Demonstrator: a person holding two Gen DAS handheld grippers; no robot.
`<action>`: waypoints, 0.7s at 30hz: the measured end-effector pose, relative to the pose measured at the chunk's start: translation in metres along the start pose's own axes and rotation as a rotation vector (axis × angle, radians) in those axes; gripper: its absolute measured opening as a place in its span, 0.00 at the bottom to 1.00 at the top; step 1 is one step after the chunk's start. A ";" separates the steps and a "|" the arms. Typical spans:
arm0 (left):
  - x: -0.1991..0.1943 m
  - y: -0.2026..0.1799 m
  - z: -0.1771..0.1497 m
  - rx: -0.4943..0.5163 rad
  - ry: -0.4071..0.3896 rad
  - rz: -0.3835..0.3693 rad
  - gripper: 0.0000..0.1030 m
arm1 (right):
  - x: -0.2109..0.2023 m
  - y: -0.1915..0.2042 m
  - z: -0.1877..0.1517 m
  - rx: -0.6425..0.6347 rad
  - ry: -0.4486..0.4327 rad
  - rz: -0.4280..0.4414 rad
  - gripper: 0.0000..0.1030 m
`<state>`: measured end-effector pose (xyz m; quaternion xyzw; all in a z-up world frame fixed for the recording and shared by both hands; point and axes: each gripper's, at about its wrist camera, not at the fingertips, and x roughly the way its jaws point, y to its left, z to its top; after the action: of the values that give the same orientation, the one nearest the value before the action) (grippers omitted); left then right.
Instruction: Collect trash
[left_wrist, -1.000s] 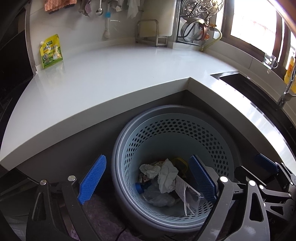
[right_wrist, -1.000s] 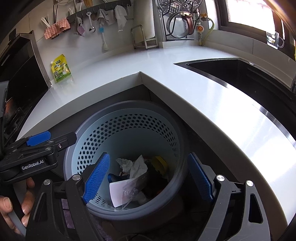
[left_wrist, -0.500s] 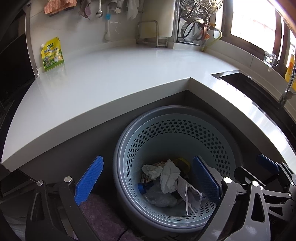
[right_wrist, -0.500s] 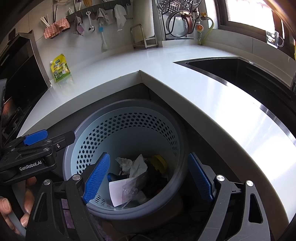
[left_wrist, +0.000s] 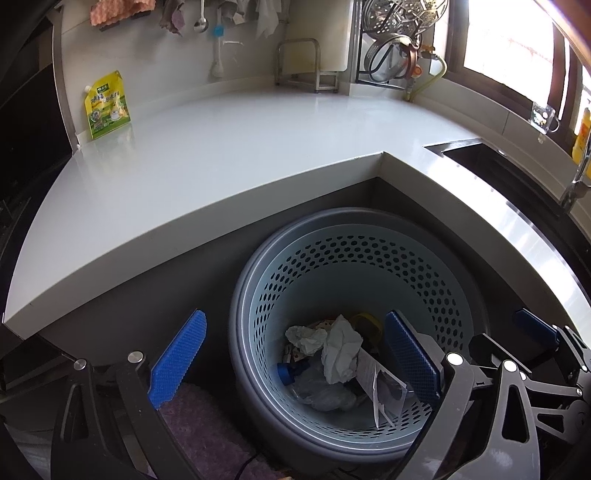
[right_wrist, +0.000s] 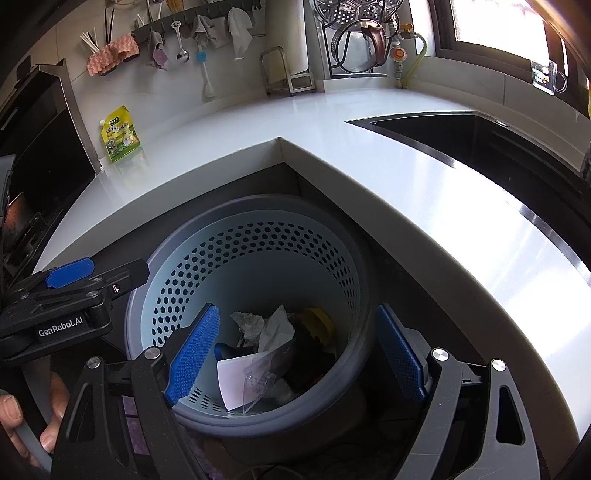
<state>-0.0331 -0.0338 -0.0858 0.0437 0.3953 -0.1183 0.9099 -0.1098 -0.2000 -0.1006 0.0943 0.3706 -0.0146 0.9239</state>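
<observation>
We hold both grippers above the bin (left_wrist: 369, 258), which sits on the floor in the inner corner of the L-shaped surface (left_wrist: 229, 147), in the lower centre of both frames.

Left gripper (left_wrist: 291, 358): its jaws stand wide apart and hold nothing. In the left wrist view its left pad lies outside the bin rim at lower left; its right pad lies over the bin interior at lower right. In the right wrist view we see this gripper (right_wrist: 74, 291) at the left edge, beside the bin, with a hand (right_wrist: 22, 424) below it at the lower left corner.

Right gripper (right_wrist: 295, 358): its jaws stand wide apart and hold nothing. Its left pad lies over the bin interior; its right pad lies outside the rim. In the left wrist view part of this gripper (left_wrist: 535, 332) shows at the right edge.

The trash (left_wrist: 332, 354) lies at the bottom of the bin: crumpled white paper, a flat white sheet, clear plastic film, a blue cap and a yellow item. In the right wrist view the same trash (right_wrist: 273, 332) shows between the pads.

A yellow-green pouch (left_wrist: 107, 107) stands on the surface against the wall, upper left of the frame. A sink (right_wrist: 480, 140) is set into the surface at upper right. A purple mat (left_wrist: 207, 428) lies on the floor just left of the bin.
</observation>
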 end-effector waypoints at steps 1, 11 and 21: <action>0.000 0.000 0.000 0.003 0.001 0.000 0.93 | 0.000 0.000 0.000 0.000 0.000 0.000 0.80; 0.003 0.001 0.000 0.002 0.009 0.000 0.93 | 0.000 0.001 -0.001 -0.004 0.000 -0.002 0.80; 0.004 0.003 0.000 -0.012 0.021 -0.004 0.93 | 0.000 0.001 0.000 -0.005 0.001 -0.002 0.80</action>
<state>-0.0296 -0.0313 -0.0893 0.0388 0.4056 -0.1173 0.9057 -0.1096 -0.1986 -0.1006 0.0918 0.3712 -0.0145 0.9239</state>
